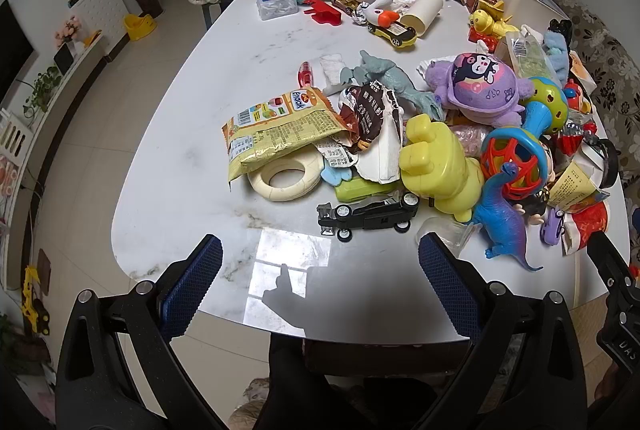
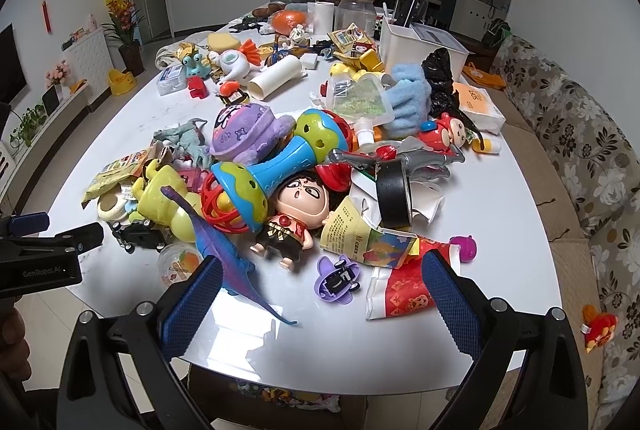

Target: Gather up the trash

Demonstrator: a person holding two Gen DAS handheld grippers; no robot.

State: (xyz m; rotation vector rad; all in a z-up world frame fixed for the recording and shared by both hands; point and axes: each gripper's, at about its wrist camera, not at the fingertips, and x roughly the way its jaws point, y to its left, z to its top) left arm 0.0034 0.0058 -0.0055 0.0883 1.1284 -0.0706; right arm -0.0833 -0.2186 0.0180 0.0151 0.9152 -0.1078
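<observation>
White marble worktop, mixed toys and wrappers: nothing picked up yet

White glossy worktop (image 1: 192,158) carries a dense heap of toys with trash mixed in. Both grippers hover at the near edge, empty.

Left gripper (image 1: 320,270): jaws spread wide, nothing between the blue pads, over bare worktop just short of the black toy car (image 1: 368,216). Right gripper (image 2: 320,288): jaws also wide, empty, straddling the tail of the blue dinosaur (image 2: 224,250) and the purple toy car (image 2: 336,278).

Trash candidates seen:
- yellow snack bag (image 1: 276,130), lying flat at the left margin of the heap, partly over the cream ring (image 1: 286,178)
- torn brown wrapper (image 1: 370,114), just beside the snack bag, resting against the white torn paper
- red printed wrapper (image 2: 400,290), flat on the worktop, close to the right gripper's right pad
- yellow printed leaflet (image 2: 360,234), tucked under the doll (image 2: 296,214) side of the heap

No bin identified with certainty; a white box (image 2: 420,50) stands at the far right.

Judgement: the selecting step is in hand, before any grasp. Red wrapper looks easiest for the right gripper: shift right, lower, pinch a raised edge. Snack bag suits the left gripper: reach forward and left, taking the free corner without dragging the ring.
</observation>
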